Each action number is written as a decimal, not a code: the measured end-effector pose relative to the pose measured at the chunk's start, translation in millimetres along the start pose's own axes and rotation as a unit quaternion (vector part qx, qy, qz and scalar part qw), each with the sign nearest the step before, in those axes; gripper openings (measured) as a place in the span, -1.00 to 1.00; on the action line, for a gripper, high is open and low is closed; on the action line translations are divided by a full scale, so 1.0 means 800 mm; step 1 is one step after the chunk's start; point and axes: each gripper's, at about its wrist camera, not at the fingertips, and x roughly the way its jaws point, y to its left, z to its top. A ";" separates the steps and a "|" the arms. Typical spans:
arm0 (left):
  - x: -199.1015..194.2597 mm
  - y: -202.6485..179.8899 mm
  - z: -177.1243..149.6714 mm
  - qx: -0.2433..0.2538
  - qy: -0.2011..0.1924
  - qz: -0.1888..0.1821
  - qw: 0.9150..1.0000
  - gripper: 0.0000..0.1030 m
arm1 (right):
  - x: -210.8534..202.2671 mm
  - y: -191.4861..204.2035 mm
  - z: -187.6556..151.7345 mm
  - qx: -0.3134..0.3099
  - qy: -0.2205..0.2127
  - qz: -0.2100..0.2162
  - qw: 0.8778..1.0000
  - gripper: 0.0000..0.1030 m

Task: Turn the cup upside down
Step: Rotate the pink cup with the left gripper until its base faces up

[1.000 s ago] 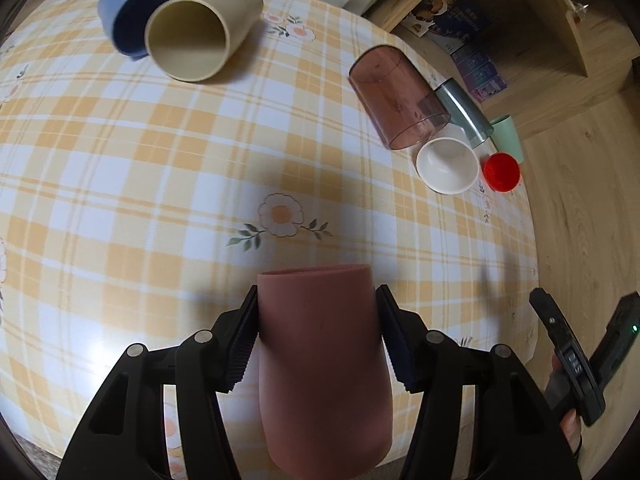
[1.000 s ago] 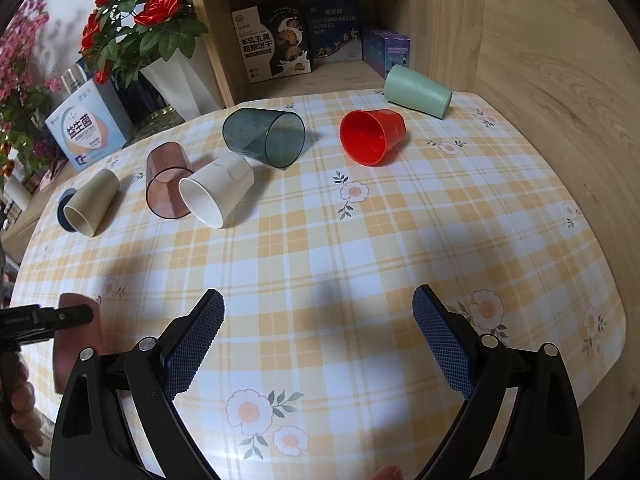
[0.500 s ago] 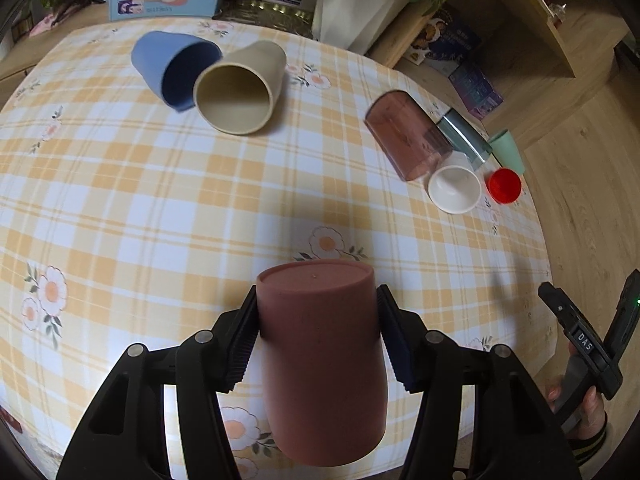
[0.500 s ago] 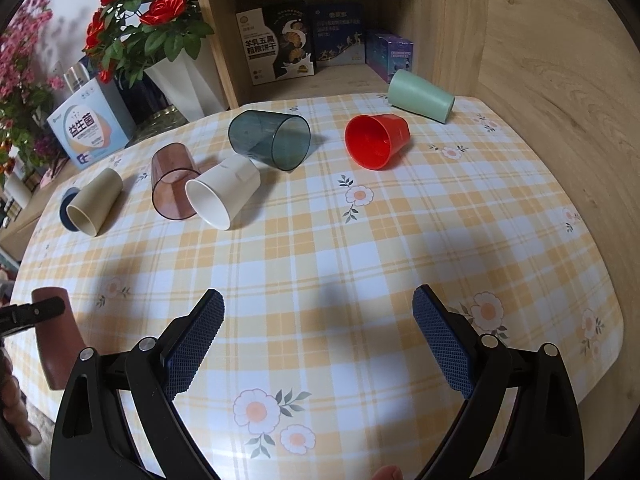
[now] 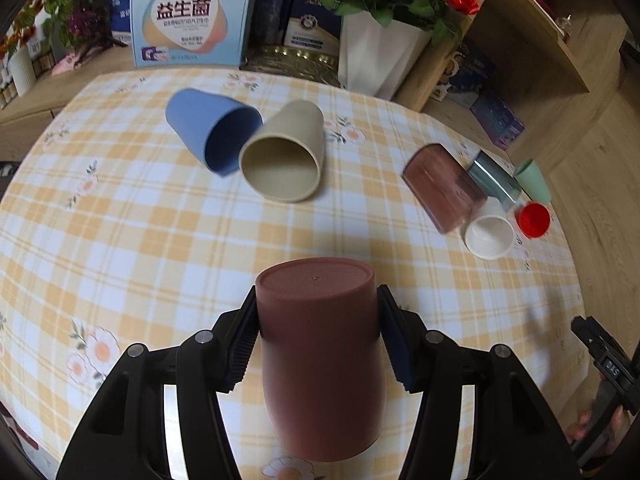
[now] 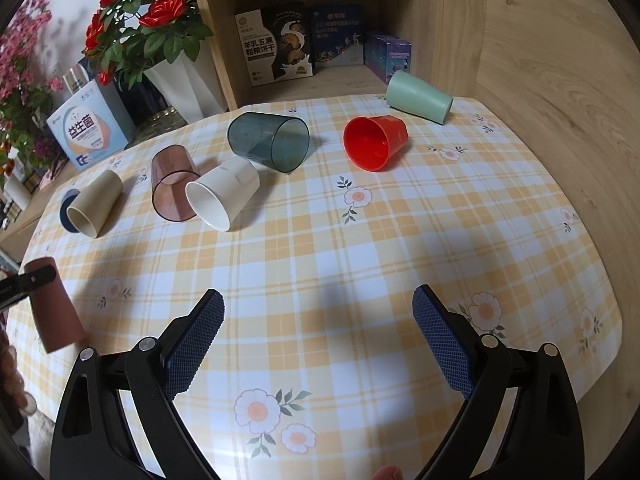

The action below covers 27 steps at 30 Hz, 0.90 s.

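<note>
L gripper [image 5: 318, 326] has its two fingers clamped on the brown cup [image 5: 320, 356], one pad on each side of the wall near the closed base; cup's base faces up & away from the cam, mouth points down toward the tablecloth [image 5: 120, 232], w/ the cup near the table's front-left edge. In the R wrist view the same cup [image 6: 52, 308] shows at far left, base up, slightly tilted, a black finger [image 6: 28, 284] across its upper part; can't tell if the rim touches the cloth. R gripper [image 6: 318, 336] hangs over the plaid cloth w/ fingers spread wide, blue pads [image 6: 196, 336] well apart, nothing between them. Rest of the cups lie on their sides further back: blue cup [image 5: 212, 132] touching the beige cup [image 5: 286, 156], both mouths toward the L cam; then a clear pinkish tumbler [image 6: 172, 184] just beside the white cup [image 6: 224, 194], w/ a smoky grey tumbler [image 6: 270, 142] right behind the white one. Red cup [image 6: 376, 142] sits apart to the right, mouth toward the R cam, & a mint green cup [image 6: 418, 96] lies near the wooden shelf unit [image 6: 440, 20]. Behind the table: white vase [image 6: 184, 84] w/ red roses, a light-blue box [image 5: 192, 16] w/ Chinese print, some boxes [image 6: 276, 46] on the shelf.
</note>
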 end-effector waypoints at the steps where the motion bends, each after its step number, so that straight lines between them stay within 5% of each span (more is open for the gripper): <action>1: 0.001 0.001 0.002 0.001 -0.002 0.002 1.000 0.07 | 0.000 0.000 0.000 0.000 0.000 0.000 1.000 0.78; 13: 0.005 -0.001 0.011 0.019 -0.031 0.018 0.999 0.07 | -0.001 -0.001 -0.002 0.002 -0.001 -0.002 1.000 0.78; 27: -0.024 -0.013 -0.024 0.056 -0.049 0.024 0.997 0.07 | -0.009 0.002 0.000 0.003 -0.004 -0.001 1.000 0.79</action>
